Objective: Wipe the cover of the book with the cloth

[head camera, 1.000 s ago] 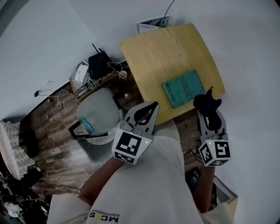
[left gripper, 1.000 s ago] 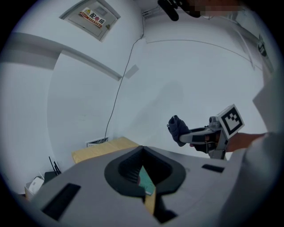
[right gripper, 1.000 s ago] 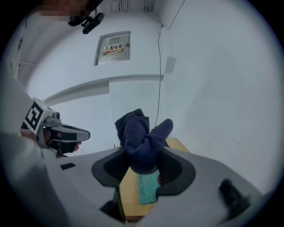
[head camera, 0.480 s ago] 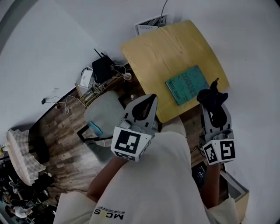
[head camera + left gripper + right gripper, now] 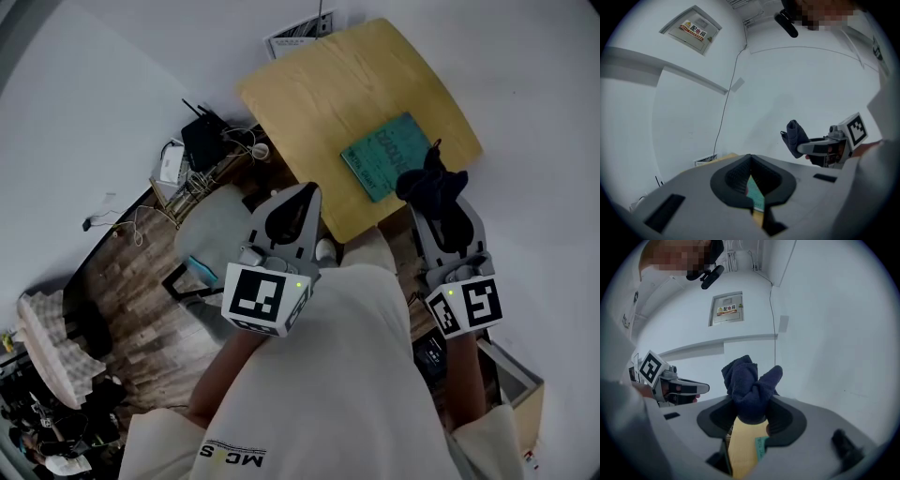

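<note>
Nearest, the left gripper [image 5: 302,199] hangs short of the near edge of the table [image 5: 319,94]. Its jaws are pressed together with nothing between them (through the gap under their tips its own view catches a sliver of teal cover). The right gripper [image 5: 439,208] reaches over the near edge toward the right corner. Its jaws pinch a bunched dark cloth [image 5: 427,183], whose loose folds stick out past the tips. In the left gripper view the cloth shows against the white wall [image 5: 693,122], clear of the table.

The book [image 5: 380,155] lies flat, cover up, close along the near edge toward the right corner. In the head view the cloth overlaps its near right corner. Only a narrow strip of wood shows between the book and the near and right edges. Beyond the book the table is plain wood out to its far edge and left corner, so the open room lies on that side. White wall stands past the far and right edges.
</note>
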### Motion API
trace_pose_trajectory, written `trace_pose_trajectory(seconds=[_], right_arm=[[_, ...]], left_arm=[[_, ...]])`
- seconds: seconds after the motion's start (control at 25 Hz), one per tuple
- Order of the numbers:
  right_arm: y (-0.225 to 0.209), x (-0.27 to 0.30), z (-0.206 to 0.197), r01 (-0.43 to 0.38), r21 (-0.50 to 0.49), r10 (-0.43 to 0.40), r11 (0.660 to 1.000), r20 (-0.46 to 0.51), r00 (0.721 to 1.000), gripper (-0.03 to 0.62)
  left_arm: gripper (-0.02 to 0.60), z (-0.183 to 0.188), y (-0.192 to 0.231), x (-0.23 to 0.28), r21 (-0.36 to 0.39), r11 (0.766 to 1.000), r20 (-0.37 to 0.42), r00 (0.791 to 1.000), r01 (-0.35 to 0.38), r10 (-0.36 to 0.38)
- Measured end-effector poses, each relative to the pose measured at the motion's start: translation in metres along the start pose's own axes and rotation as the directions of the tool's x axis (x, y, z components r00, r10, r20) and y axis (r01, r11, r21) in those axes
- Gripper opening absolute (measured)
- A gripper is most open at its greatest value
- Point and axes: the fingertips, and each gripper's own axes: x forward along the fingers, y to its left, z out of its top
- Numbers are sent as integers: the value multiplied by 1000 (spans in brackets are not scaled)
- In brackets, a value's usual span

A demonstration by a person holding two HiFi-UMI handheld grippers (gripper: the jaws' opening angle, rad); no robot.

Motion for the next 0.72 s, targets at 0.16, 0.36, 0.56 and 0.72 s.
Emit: trace_pose_trajectory(seconds=[0.16,0.36,0.56,0.72], right_arm=[[-1,-6,-5,14,13,-14,1000,-6,1000,183],[-5,-13,-9,30,30,-29,999,-14,999,183],[-5,-18,-13,40,42,-40,998,-17,999,181],[-5,-23,-14,45,46,-44,998,-22,999,181]], left_arm=[[9,-3,-8,1,-5,1000,-7,1000,14,-14],[9,-4,-15,4,-3,1000,-14,1000,27,-27],[9,-6,-20,4,-13,999,-11,999,32,-32],[9,-9,-25,4,-24,999,-15,999,39,-39]])
